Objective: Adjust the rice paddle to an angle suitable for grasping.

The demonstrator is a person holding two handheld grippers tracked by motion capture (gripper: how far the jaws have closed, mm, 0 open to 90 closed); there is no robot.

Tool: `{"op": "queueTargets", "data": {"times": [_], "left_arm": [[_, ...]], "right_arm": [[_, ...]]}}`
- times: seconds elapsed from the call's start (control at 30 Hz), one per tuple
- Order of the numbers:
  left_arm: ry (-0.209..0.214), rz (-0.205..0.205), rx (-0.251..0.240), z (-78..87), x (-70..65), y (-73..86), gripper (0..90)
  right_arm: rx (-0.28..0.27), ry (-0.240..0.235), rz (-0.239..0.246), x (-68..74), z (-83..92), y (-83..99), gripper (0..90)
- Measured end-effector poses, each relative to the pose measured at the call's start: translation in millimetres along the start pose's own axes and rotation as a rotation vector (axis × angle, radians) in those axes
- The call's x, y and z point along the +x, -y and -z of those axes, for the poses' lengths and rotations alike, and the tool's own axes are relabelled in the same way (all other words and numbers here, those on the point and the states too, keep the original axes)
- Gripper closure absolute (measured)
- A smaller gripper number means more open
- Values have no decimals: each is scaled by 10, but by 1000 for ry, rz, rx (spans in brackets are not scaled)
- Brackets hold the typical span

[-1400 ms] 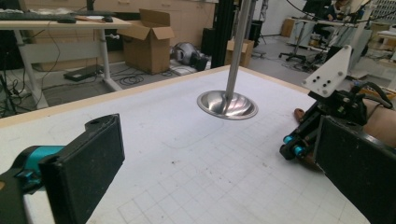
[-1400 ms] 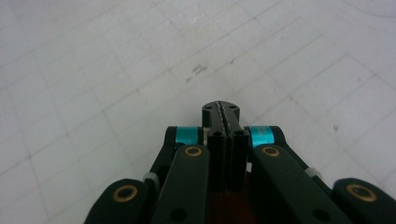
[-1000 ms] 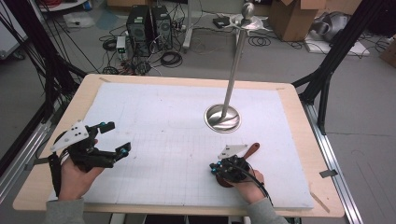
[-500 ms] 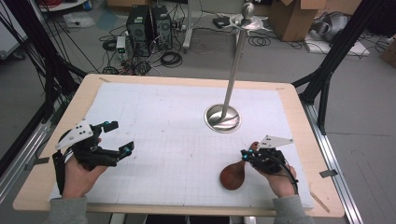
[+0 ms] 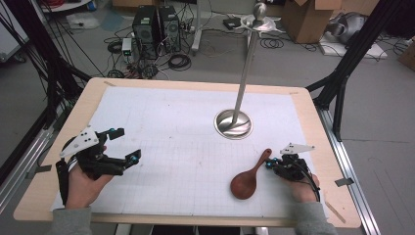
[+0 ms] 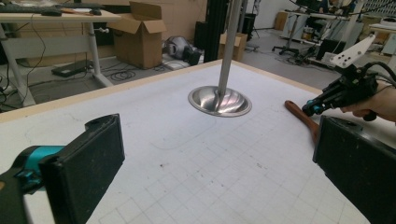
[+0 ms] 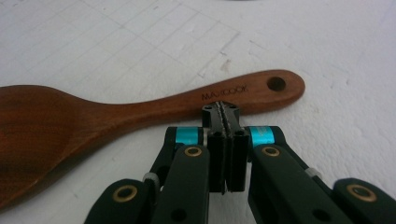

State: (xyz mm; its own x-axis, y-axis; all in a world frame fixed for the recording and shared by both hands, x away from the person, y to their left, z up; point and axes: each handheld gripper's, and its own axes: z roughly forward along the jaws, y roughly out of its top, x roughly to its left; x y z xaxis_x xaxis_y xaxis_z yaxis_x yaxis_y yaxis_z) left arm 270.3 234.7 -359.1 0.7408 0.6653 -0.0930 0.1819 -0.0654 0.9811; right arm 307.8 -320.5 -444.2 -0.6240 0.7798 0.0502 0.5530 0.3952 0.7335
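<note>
Right hand-held gripper pressed together, tips by brown wooden spoon; close-up shows "MAVCOOK" lettering. Left hand-held gripper spread wide.

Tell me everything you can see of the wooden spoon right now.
The wooden spoon is dark reddish-brown, with a broad rounded bowl and a slim handle bearing printed lettering and a hanging hole at its end. It lies flat on the white gridded mat, right of centre. The right gripper, jaws shut, has its tips at the handle's edge, not clamping it.
</note>
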Motion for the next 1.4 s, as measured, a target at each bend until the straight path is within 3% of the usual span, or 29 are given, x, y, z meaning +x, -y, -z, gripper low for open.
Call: {"op": "queueTargets", "data": {"times": [0.27,0.43,0.6,0.93,1.4], "left_arm": [[-10,8,2,51,10,20,25],[-7,5,-9,81,-23,5,25],[-28,10,-4,166,-12,30,25],[-54,5,-11,332,7,54,25],[-74,11,-7,410,23,85,25]], "right_arm": [[-17,-26,35,38,-125,-80,899],[-28,-37,28,74,-219,-154,899],[-11,-67,83,190,-357,-297,899],[4,-118,124,321,-531,-464,899],[37,-171,195,554,-699,-646,899]]}}
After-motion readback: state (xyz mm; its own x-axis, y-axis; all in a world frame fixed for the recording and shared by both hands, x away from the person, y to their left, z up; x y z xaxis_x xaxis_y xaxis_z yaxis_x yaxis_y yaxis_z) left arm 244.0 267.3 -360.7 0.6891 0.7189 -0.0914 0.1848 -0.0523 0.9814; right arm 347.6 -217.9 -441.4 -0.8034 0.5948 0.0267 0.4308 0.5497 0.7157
